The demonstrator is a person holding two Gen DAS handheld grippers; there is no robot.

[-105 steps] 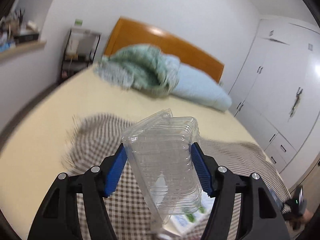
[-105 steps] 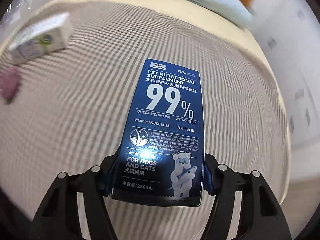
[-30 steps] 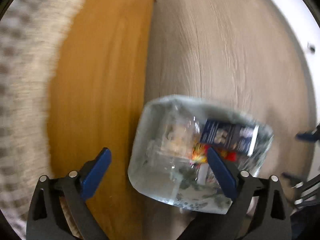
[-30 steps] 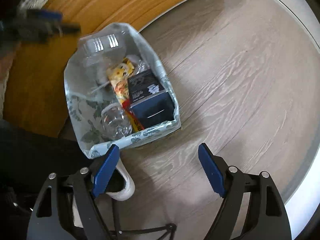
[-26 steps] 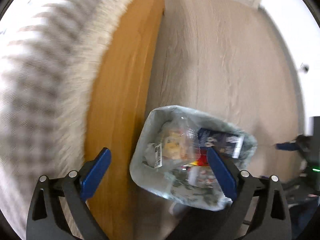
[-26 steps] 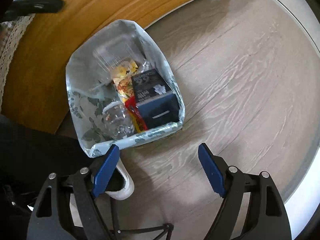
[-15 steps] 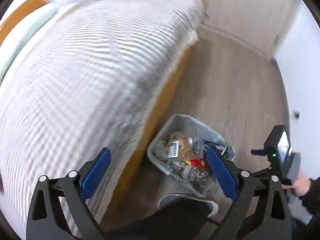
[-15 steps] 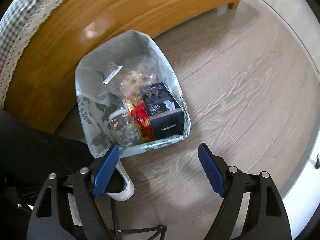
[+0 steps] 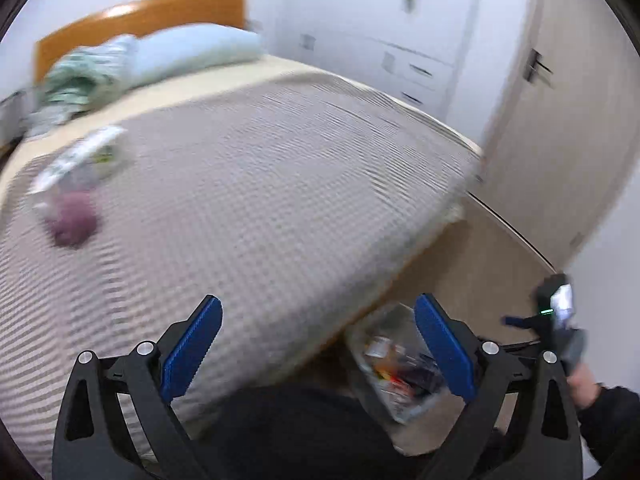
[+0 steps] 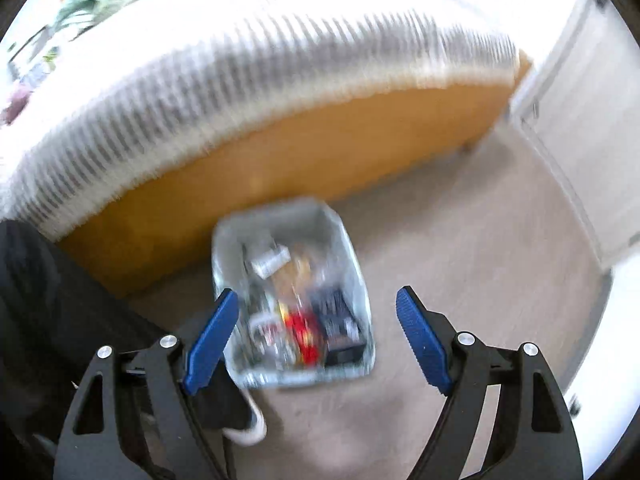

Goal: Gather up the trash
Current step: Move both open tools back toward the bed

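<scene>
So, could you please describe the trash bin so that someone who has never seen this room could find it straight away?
Start at the bed with its checked cover and follow its orange wooden side panel down to the pale wood floor. The trash bin stands there against that panel: a small rectangular container with pale, leaf-patterned walls. It is the only open container on the floor, holding a dark box and red wrappers.

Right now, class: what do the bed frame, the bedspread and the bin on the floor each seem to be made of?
Bed frame: likely wood, orange-brown with a smooth, slightly shiny face. Bedspread: woven cloth, seemingly in a small check, with a pale fringe at its edge. Bin: pale, thin walls, maybe plastic or a liner; blur leaves it open.
</scene>
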